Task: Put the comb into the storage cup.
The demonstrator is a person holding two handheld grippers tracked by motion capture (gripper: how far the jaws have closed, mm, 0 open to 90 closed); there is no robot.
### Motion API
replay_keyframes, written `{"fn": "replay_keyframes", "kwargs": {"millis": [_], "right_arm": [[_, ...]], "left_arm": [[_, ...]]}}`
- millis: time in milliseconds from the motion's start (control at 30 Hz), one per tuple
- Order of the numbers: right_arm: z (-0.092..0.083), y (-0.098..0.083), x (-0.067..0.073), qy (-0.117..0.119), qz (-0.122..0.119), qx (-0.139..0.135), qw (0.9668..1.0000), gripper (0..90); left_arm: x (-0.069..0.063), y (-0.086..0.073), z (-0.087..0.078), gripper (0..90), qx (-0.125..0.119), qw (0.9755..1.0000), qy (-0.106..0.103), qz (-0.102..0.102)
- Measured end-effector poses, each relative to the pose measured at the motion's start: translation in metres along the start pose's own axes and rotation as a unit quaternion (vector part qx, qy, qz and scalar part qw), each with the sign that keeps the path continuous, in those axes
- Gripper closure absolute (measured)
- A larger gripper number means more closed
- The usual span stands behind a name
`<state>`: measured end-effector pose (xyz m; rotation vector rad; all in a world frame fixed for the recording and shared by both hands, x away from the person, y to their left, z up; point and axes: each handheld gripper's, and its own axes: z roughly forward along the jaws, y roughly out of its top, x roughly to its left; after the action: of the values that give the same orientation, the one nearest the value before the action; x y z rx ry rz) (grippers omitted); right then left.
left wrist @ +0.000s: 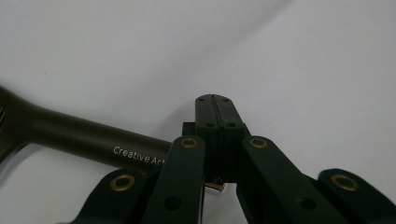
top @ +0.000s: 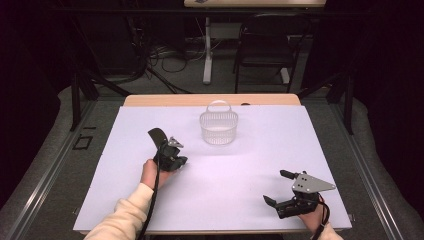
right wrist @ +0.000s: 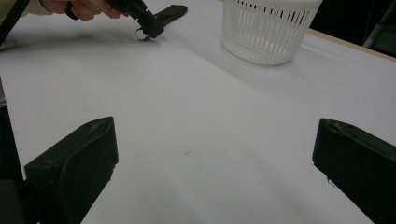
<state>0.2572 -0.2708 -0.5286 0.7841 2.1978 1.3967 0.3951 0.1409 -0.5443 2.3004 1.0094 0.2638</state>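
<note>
Nearest, the right gripper (top: 280, 187) idles with jaws wide, empty. The left gripper (top: 172, 159) clamps a black utensil (top: 158, 135) by its handle, short of the white basket (top: 218, 127), likely its destination.

Left gripper view: jaws closed on the lettered handle.

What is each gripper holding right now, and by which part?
The left gripper is shut on the dark utensil, clamping the end of its handle marked "Creative". The right gripper is open and holds nothing.
</note>
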Motion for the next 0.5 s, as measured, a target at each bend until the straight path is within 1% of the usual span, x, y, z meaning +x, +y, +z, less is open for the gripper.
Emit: {"fn": "replay_keyframes", "kwargs": {"millis": [100, 133, 233, 267, 367, 400, 433, 467, 500], "right_arm": [[0.0, 0.0, 0.0, -0.001, 0.0, 0.001, 1.0, 0.0], [0.0, 0.0, 0.0, -0.001, 0.001, 0.0, 1.0, 0.0], [0.0, 0.0, 0.0, -0.002, 0.0, 0.001, 1.0, 0.0], [0.0, 0.0, 0.0, -0.002, 0.0, 0.0, 1.0, 0.0], [0.0, 0.0, 0.0, -0.001, 0.001, 0.003, 1.0, 0.0], [0.001, 0.0, -0.001, -0.001, 0.002, 0.003, 1.0, 0.0], [0.001, -0.001, -0.001, -0.001, 0.003, 0.004, 1.0, 0.0], [0.0, -0.001, -0.001, -0.002, 0.004, 0.004, 1.0, 0.0], [0.0, -0.001, -0.001, -0.002, 0.004, 0.003, 1.0, 0.0]], "left_arm": [[0.001, -0.003, -0.001, 90.0, 0.002, 1.0, 0.002, -0.005], [0.001, -0.003, -0.002, 90.0, 0.003, 1.0, 0.002, -0.003], [0.003, -0.005, -0.004, 90.0, 0.002, 1.0, 0.006, -0.006], [0.003, -0.005, -0.006, 90.0, 0.004, 1.0, 0.005, -0.007], [0.006, -0.008, -0.009, 90.0, 0.002, 0.9999, 0.011, -0.007], [0.006, -0.009, -0.01, 90.0, 0.002, 0.9999, 0.009, -0.011], [0.007, -0.01, -0.011, 90.0, 0.0, 0.9998, 0.012, -0.015], [0.008, -0.01, -0.012, 90.0, 0.0, 0.9998, 0.01, -0.016], [0.009, -0.011, -0.013, 90.0, 0.001, 0.9998, 0.011, -0.016]]}}
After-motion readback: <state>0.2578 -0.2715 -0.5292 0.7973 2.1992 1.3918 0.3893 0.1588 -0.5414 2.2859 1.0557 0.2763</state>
